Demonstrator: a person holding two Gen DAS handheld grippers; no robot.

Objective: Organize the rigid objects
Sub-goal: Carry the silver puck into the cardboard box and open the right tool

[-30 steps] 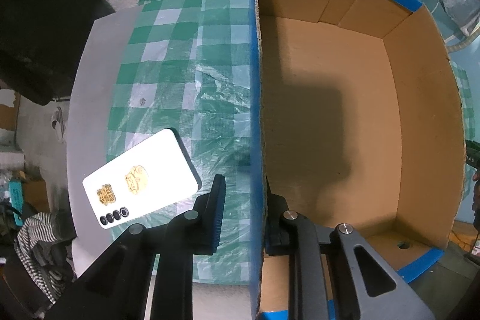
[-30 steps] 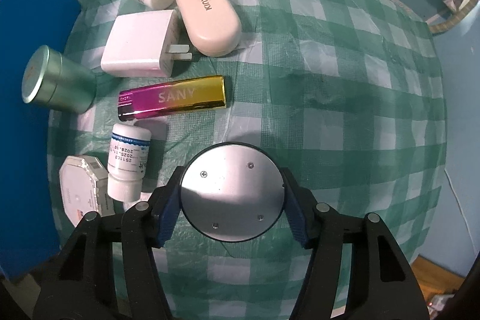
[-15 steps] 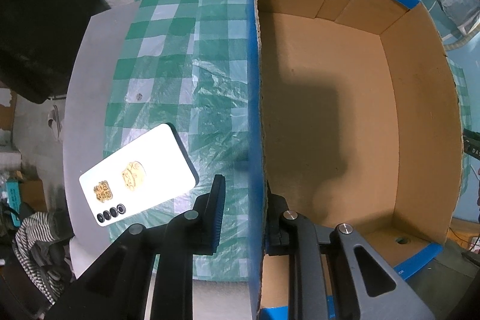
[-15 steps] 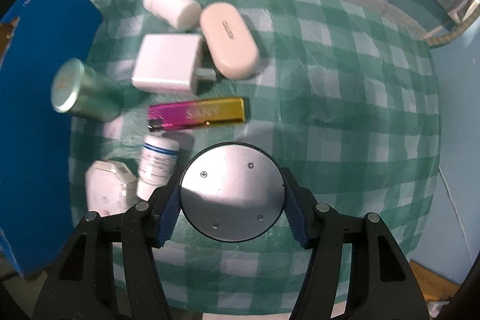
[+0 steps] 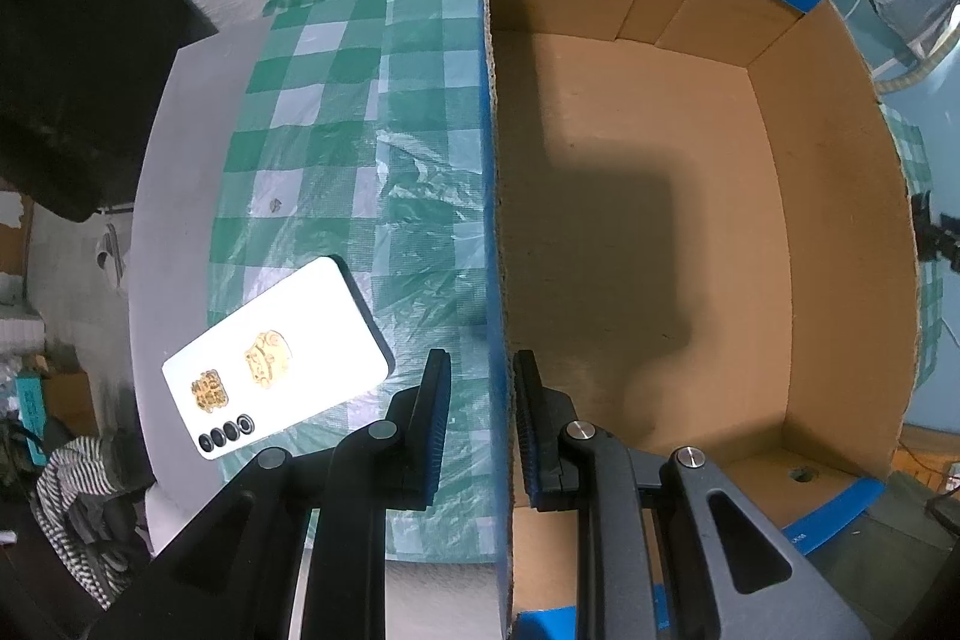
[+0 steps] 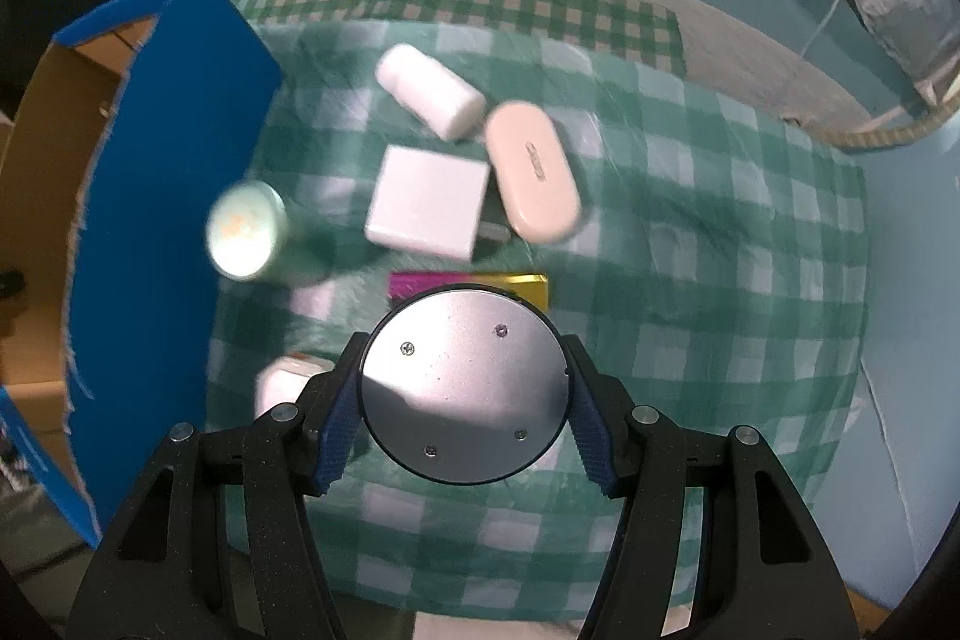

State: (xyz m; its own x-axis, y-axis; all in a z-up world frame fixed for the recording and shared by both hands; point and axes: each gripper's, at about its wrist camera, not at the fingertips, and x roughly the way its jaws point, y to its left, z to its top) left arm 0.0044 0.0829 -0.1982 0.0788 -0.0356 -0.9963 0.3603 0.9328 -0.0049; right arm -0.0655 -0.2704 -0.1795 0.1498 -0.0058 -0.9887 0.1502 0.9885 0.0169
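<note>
Right gripper (image 6: 462, 433) has risen, jaws gripping round metal disc (image 6: 463, 383); left gripper (image 5: 480, 421) jaws clamp box wall (image 5: 493, 196)

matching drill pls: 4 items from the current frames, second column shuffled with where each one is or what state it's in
Items
1. round metal disc
2. cardboard box
3. phone
4. green tin

Places or states
A. lying flat on the checked cloth, outside the box
B. standing upright beside the box's blue wall
C. wall pinched by the left gripper
D. held between the right gripper's pads

Pairs: 1-D, 2-C, 3-A, 4-B
</note>
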